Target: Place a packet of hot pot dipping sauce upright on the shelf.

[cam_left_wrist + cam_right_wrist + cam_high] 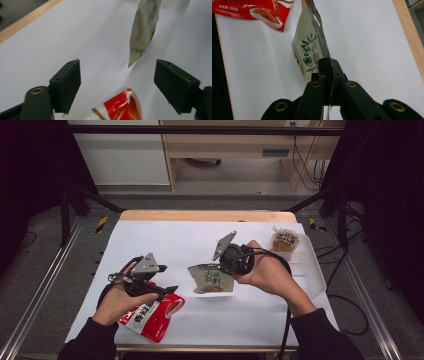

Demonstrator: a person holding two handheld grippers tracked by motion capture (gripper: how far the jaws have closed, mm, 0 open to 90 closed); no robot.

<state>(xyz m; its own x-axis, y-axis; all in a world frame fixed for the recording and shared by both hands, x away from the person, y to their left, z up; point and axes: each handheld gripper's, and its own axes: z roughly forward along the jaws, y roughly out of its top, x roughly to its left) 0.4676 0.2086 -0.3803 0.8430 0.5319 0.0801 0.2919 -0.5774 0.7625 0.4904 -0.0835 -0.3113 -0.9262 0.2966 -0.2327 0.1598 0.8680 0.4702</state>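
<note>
The right claw (223, 266) is clamped on the edge of the beige-green pouch (211, 279), carrying it above the middle of the white surface (200, 237). The left claw (167, 289) gapes wide over the red pouch (152, 314) at seven o'clock. Next, likely: set the beige-green pouch down and release.

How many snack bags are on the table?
3: a red bag near the left hand-held gripper, a green-print bag held by the right hand-held gripper, and a small bag far right.
</note>
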